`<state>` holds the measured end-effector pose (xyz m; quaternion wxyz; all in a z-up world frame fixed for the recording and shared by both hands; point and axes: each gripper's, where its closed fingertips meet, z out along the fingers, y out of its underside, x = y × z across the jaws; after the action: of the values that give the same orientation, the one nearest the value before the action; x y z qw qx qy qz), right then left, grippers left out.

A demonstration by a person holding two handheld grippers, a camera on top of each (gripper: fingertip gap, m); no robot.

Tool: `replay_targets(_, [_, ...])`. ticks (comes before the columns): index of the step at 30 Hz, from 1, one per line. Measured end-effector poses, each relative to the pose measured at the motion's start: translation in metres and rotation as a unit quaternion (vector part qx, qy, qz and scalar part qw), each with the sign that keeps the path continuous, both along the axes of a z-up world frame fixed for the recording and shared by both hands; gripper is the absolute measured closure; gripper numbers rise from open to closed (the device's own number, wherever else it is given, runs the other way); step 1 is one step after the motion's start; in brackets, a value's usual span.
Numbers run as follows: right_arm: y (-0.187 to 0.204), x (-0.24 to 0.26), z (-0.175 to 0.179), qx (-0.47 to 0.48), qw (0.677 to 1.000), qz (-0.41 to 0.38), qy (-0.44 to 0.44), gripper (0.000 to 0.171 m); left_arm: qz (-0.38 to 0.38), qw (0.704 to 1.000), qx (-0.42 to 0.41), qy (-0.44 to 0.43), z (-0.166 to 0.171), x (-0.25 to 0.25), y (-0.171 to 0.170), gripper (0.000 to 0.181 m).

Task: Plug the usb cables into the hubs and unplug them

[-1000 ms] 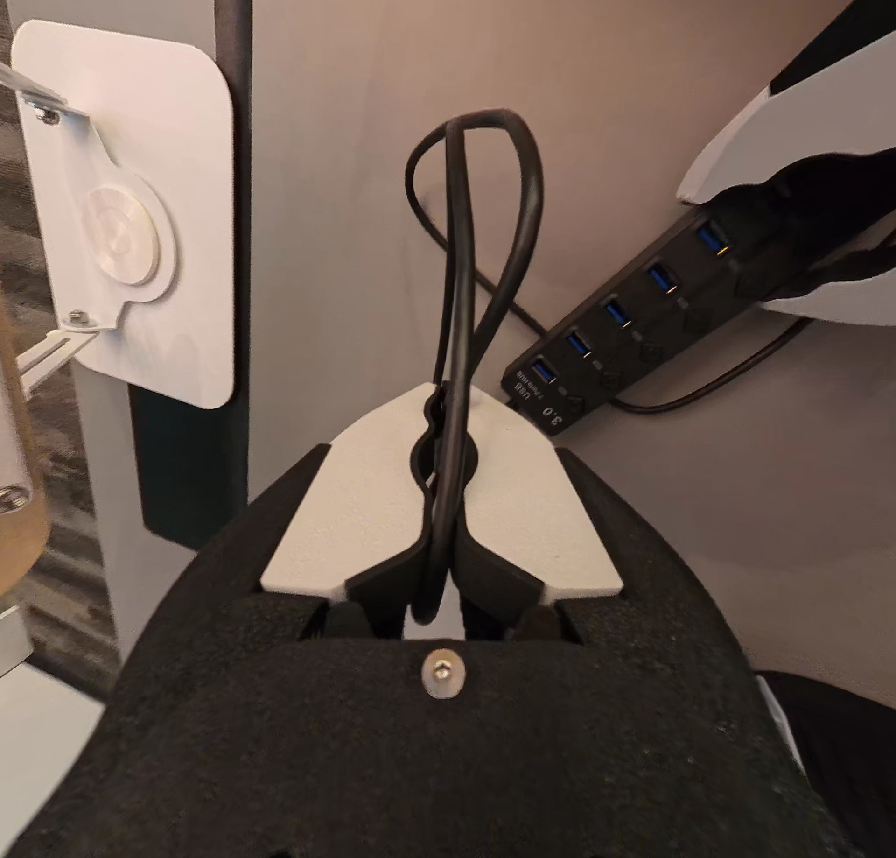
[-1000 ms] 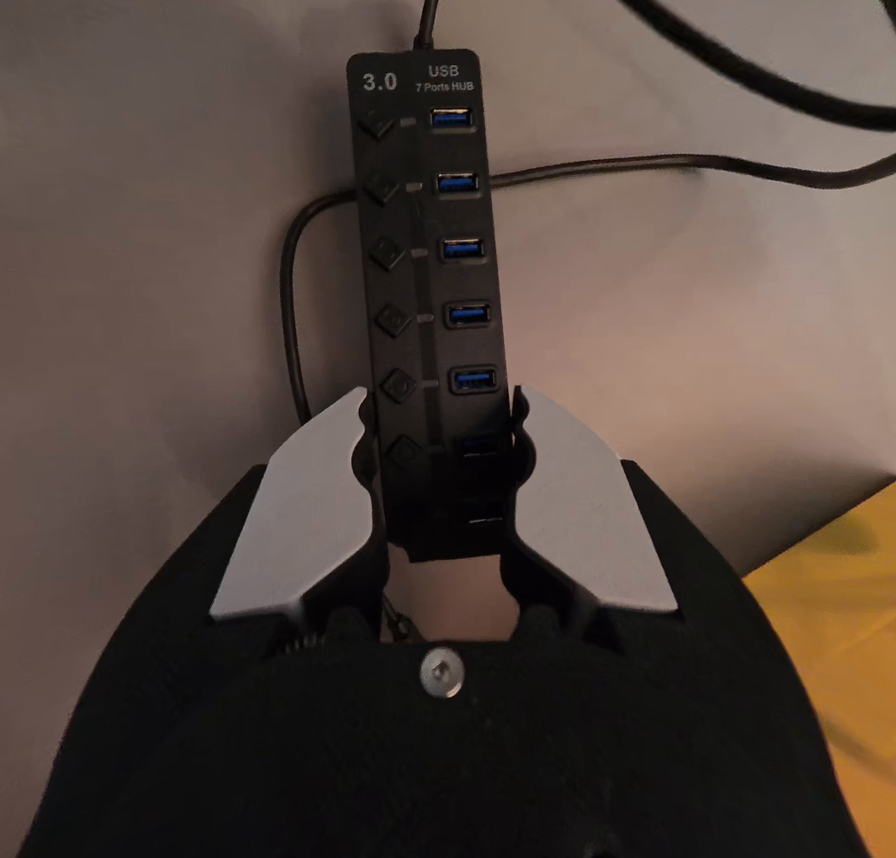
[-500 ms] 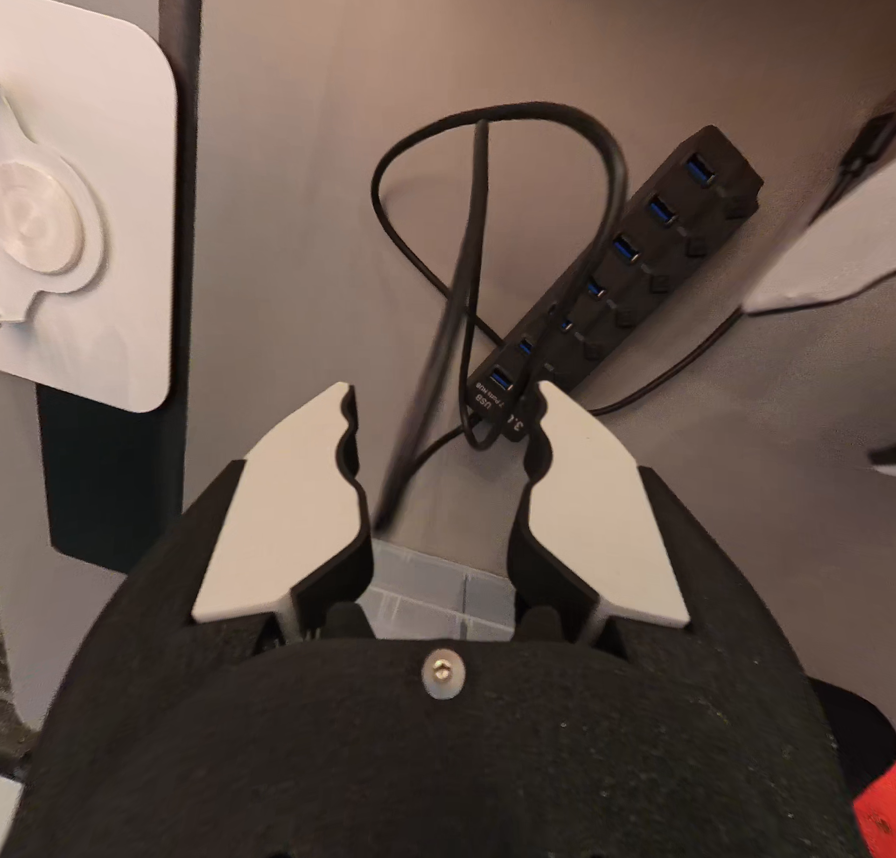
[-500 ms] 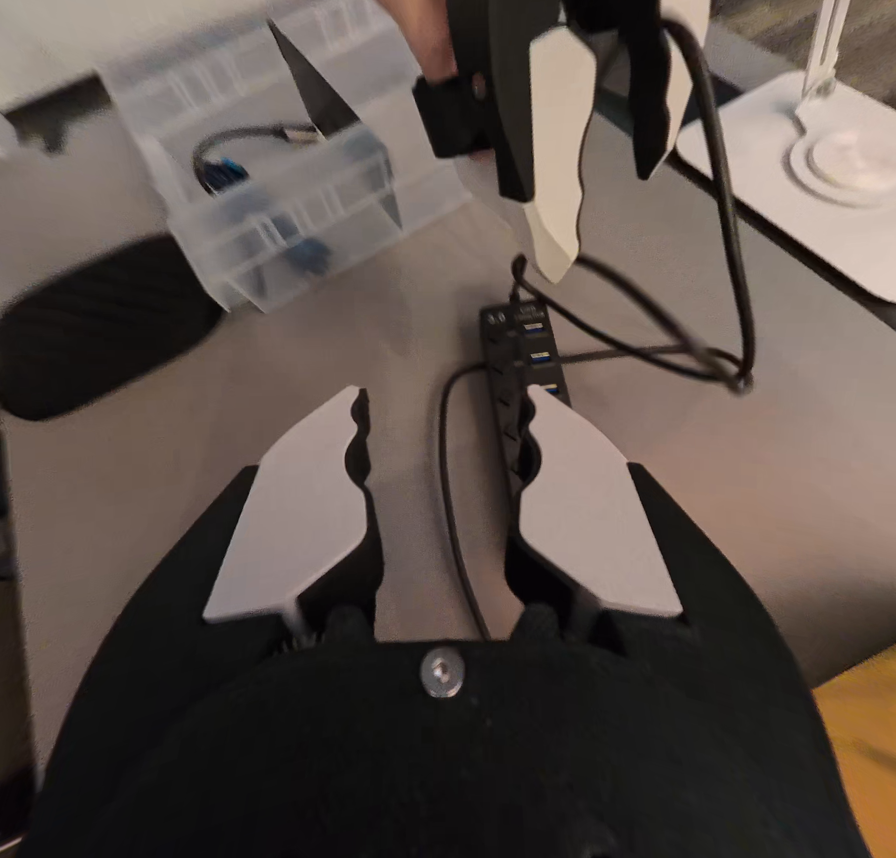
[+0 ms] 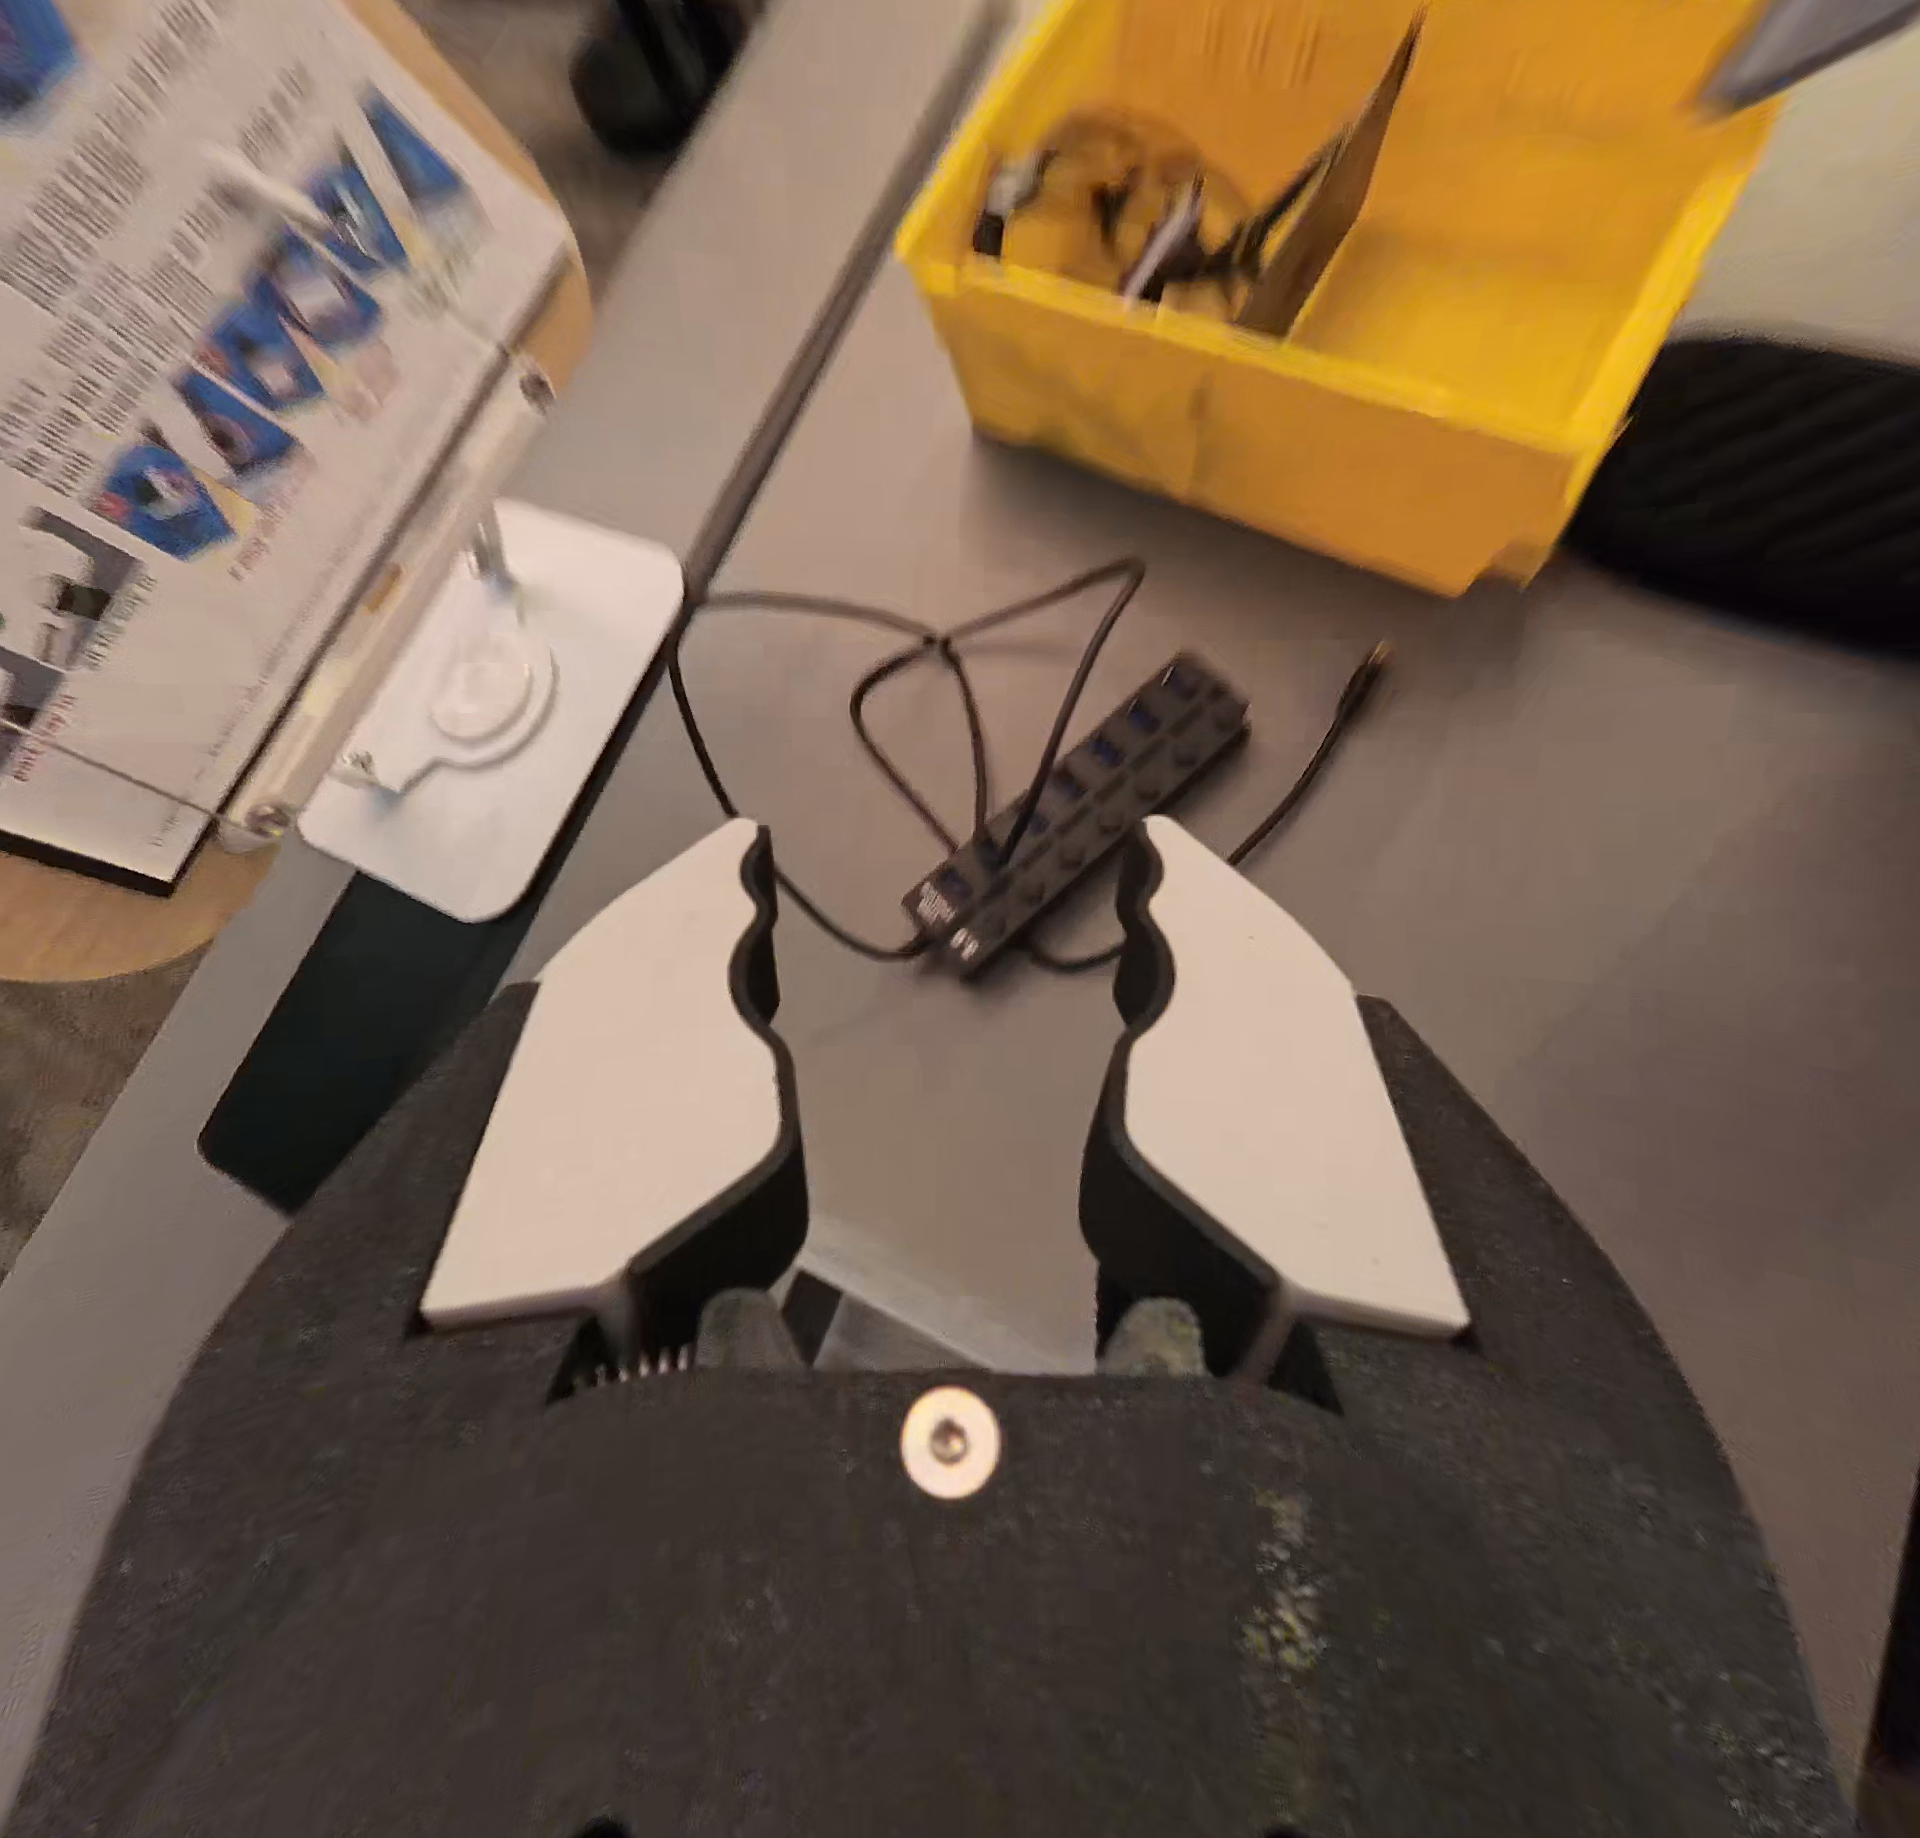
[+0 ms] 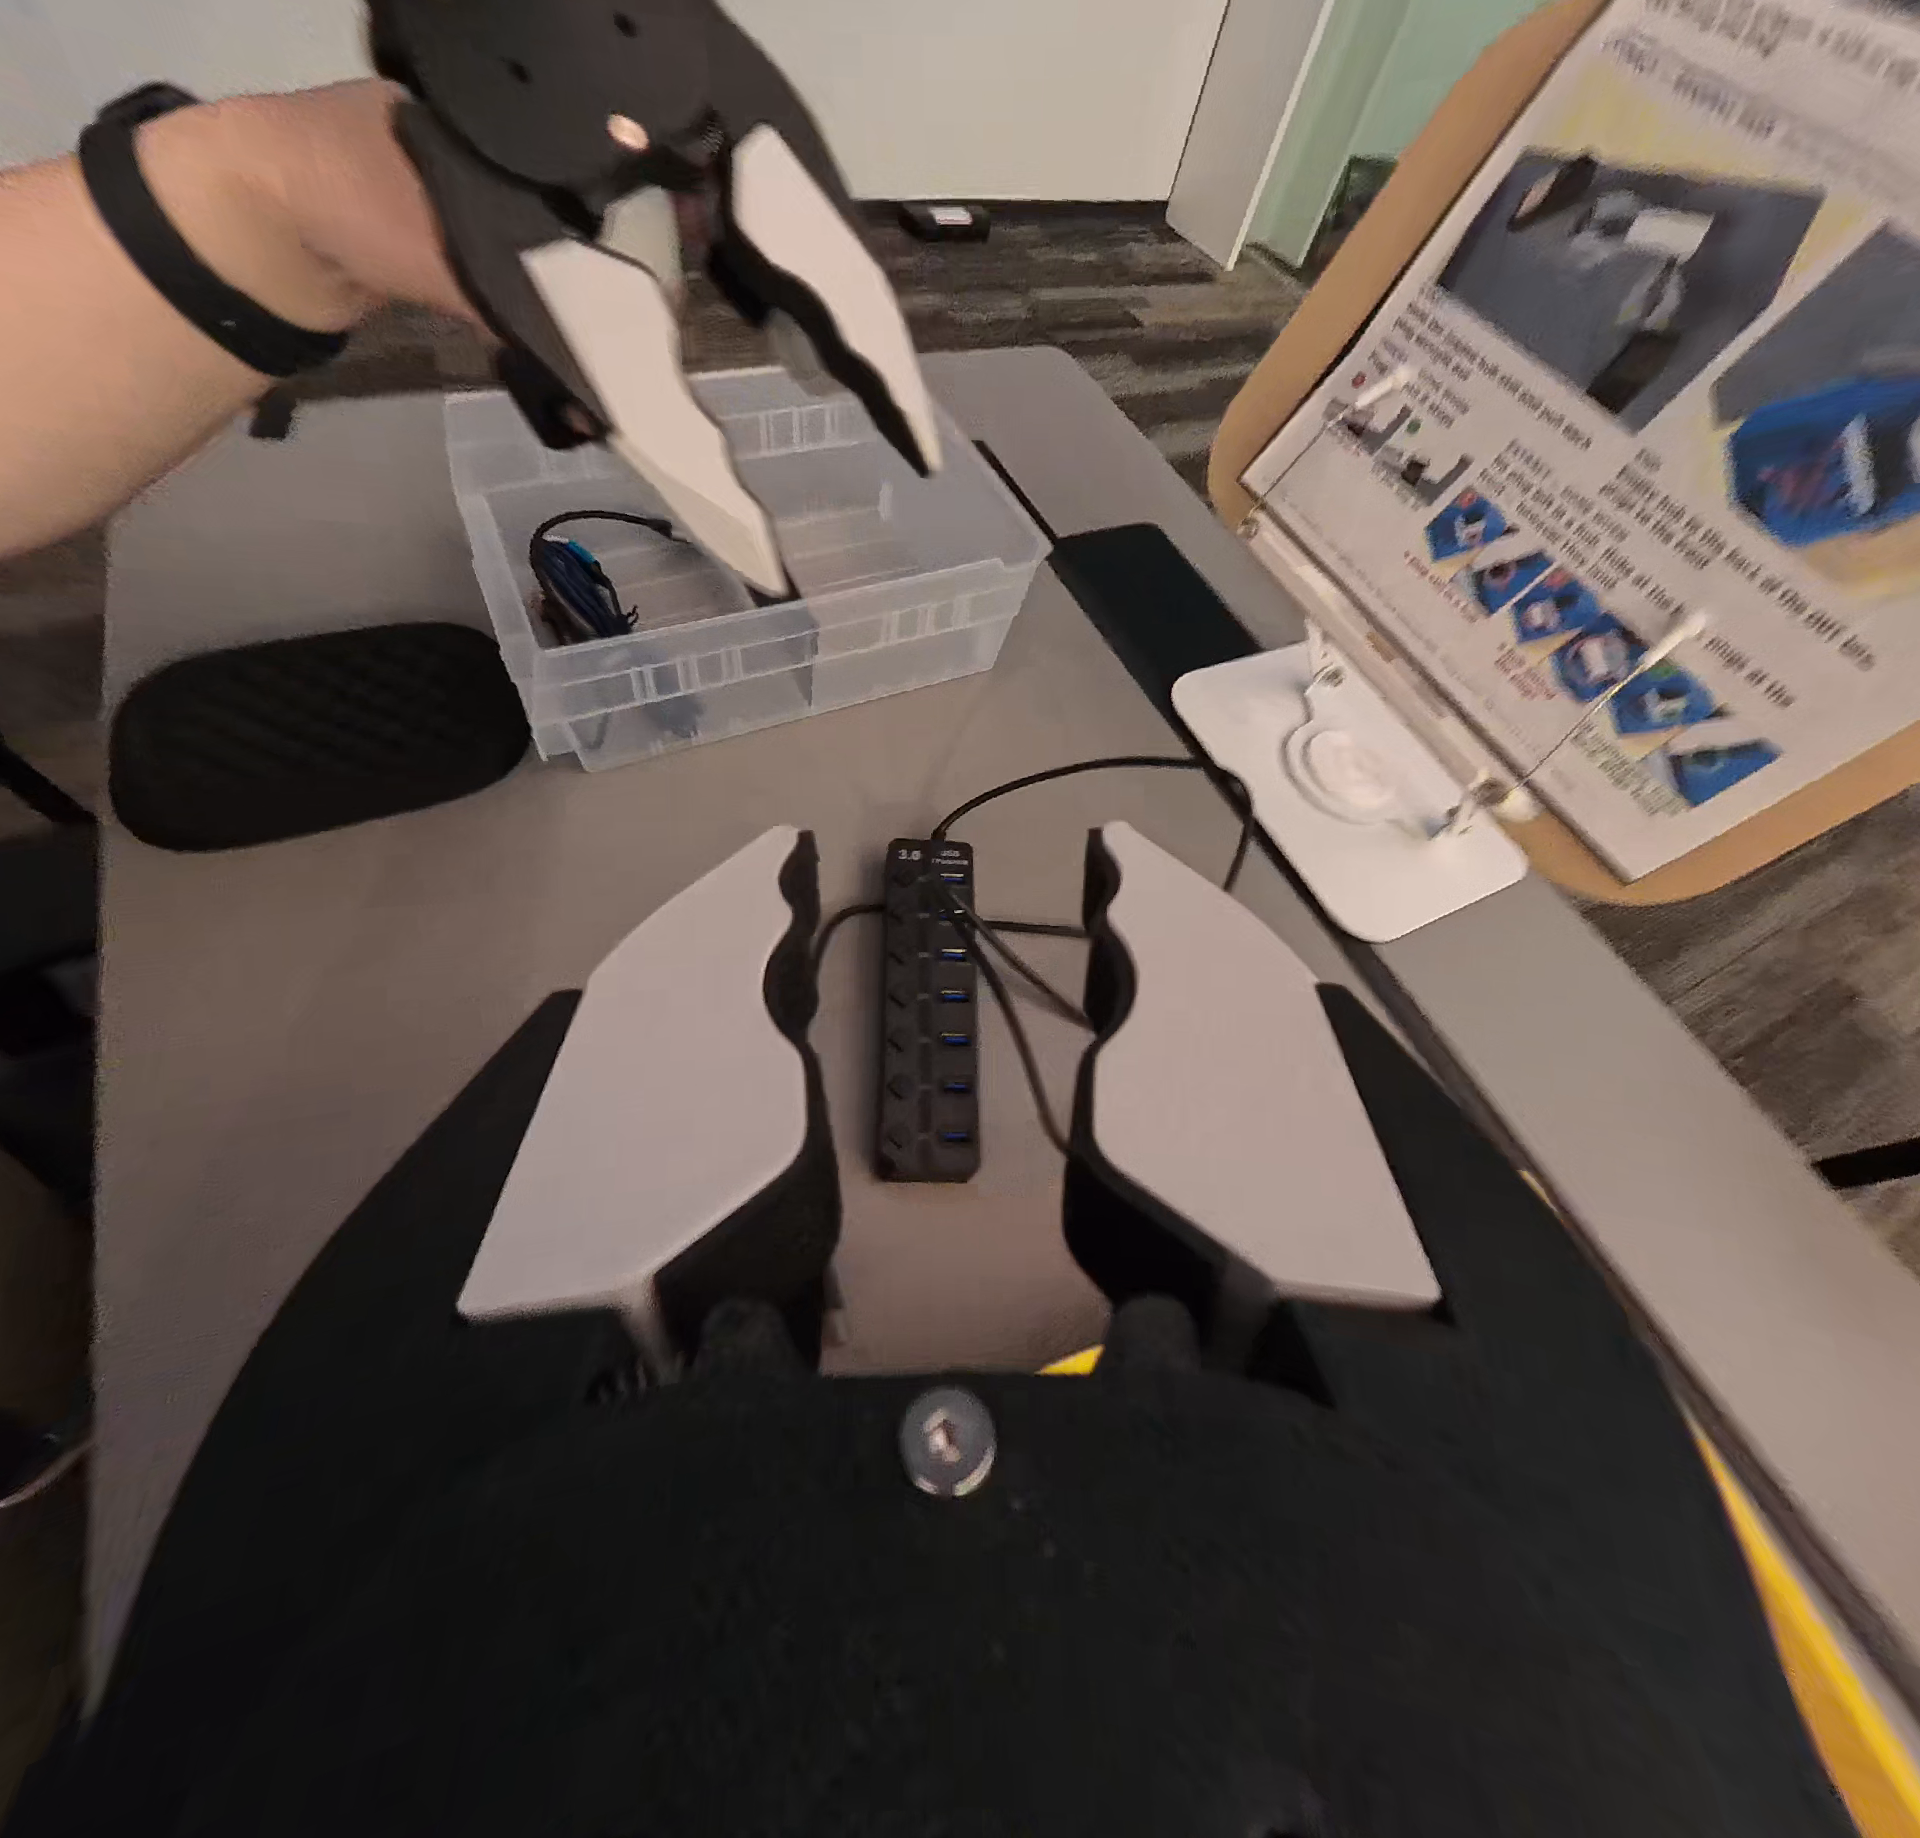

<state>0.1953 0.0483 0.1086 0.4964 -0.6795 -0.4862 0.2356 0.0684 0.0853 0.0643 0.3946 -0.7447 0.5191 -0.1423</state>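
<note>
On the grey worktop lies the black hub (cable attached); left claw and right claw gape, empty.

Both wrist views high, share hub.

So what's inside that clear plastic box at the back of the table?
The clear plastic box has dividers. One compartment holds a coiled black and blue cable. The left gripper hangs in front with its fingers apart, hiding part of the middle; the rest looks bare.
</note>
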Motion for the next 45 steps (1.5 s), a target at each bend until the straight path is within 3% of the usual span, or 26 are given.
replay_targets(5, [0.01, -0.001, 0.014, 0.089, 0.996, -0.005, 0.016, 0.123, 0.067, 0.984, 0.091, -0.139, 0.037, -0.041, -0.049, 0.129])
replay_targets(9, [0.021, -0.008, 0.036, 0.104, 0.988, -0.004, 0.114, 0.119, 0.158, 0.969, 0.087, -0.17, 0.01, -0.102, -0.083, 0.137])
replay_targets(13, [0.014, -0.011, 0.039, 0.08, 0.986, 0.026, 0.143, 0.12, 0.269, 0.956, 0.043, -0.112, -0.037, -0.176, -0.086, 0.142])
replay_targets(18, [0.019, -0.005, 0.025, 0.115, 0.991, 0.004, 0.073, 0.119, 0.186, 0.98, -0.065, 0.043, -0.11, -0.198, -0.095, 0.142])
replay_targets(22, [0.018, -0.004, 0.025, 0.121, 0.99, 0.003, 0.07, 0.119, 0.138, 0.978, -0.104, 0.116, -0.145, -0.2, -0.091, 0.141])
replay_targets(30, [0.025, 0.002, 0.022, 0.11, 0.991, -0.006, 0.079, 0.119, 0.118, 0.972, -0.125, 0.158, -0.159, -0.226, -0.06, 0.15])
replay_targets(40, [0.038, 0.009, 0.014, 0.098, 0.992, -0.025, 0.072, 0.12, 0.006, 0.949, -0.221, 0.226, -0.17, -0.218, -0.081, 0.153])
replay_targets(43, [0.042, 0.009, 0.01, 0.092, 0.993, -0.027, 0.068, 0.12, 0.008, 0.935, -0.202, 0.292, -0.174, -0.233, -0.075, 0.157])
replay_targets(45, [0.044, 0.008, 0.007, 0.09, 0.994, -0.03, 0.061, 0.12, 0.036, 0.938, -0.184, 0.292, -0.168, -0.242, -0.061, 0.16])
